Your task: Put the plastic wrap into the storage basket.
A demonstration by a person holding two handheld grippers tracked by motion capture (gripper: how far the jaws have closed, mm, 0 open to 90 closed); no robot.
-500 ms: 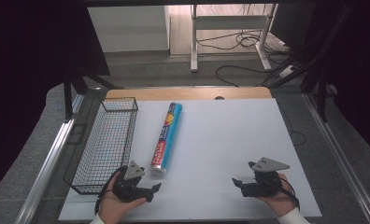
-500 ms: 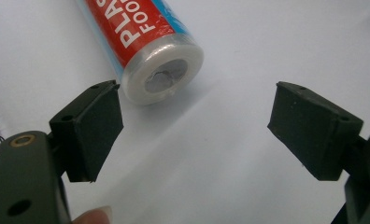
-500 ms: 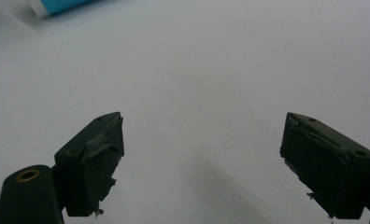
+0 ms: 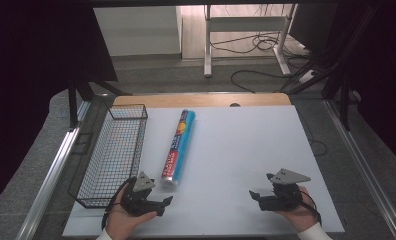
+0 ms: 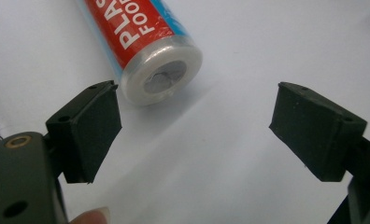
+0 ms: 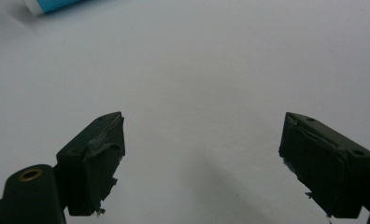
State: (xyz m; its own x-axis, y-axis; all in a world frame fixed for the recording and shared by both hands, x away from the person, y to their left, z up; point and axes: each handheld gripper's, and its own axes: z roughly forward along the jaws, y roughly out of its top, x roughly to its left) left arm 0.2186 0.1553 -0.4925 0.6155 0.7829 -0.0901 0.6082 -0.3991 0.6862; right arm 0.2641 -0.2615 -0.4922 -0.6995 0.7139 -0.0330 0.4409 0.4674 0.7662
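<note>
— Two pairs of black fingers, both spread wide with nothing between them. On the left gripper (image 5: 195, 121) one of the fingers (image 5: 87, 133) sits just short of the roll's clear-capped end.

— And the right gripper (image 6: 202, 161)?

— Its fingers (image 6: 96, 163) hover over bare white worktop (image 4: 246, 150), well apart from everything.

— How are the hands placed?

— Low at the near edge. The left hand (image 4: 123, 215) cups its gripper from beneath, aiming it right, near the roll's end. The right hand (image 4: 298, 212) does likewise, aiming left.

— Where's the roll?

— The roll (image 4: 178, 146) of plastic food wrap lies flat, lengthways, just beside the wire basket (image 4: 111, 155).

— Anything unclear?

— Its label is cut off in the left gripper view; I read only "PLA" and "FOO". Both forearms are cropped at the bottom edge of the high view.
</note>
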